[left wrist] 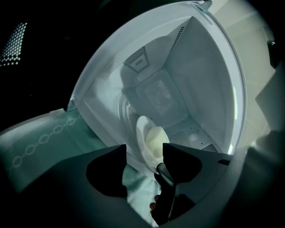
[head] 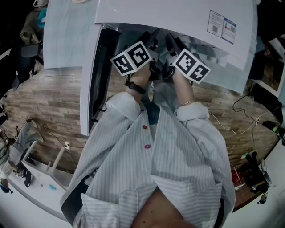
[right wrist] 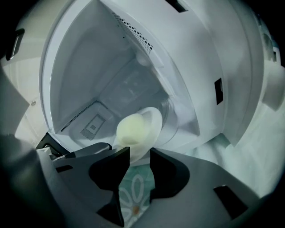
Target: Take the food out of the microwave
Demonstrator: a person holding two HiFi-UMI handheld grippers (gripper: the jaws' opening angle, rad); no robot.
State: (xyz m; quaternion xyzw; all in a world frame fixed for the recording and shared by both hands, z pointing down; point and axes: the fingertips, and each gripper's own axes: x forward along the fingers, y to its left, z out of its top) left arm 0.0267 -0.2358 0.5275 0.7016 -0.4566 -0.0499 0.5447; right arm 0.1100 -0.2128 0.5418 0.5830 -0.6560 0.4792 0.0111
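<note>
A pale round bun lies on a white plate on the glass turntable inside the open white microwave. My right gripper is open, and the plate's near rim sits in the gap between its jaws. From the other side, the left gripper is also open, its jaws wide apart around the rim of the plate that holds the bun. A dark finger of the right gripper shows just below it. From the head view both grippers reach into the cavity, their tips hidden.
The microwave door stands swung open on the left. A light patterned cloth covers the surface in front of the oven. The cavity walls close in on both sides. Cables trail on the wooden floor to the right.
</note>
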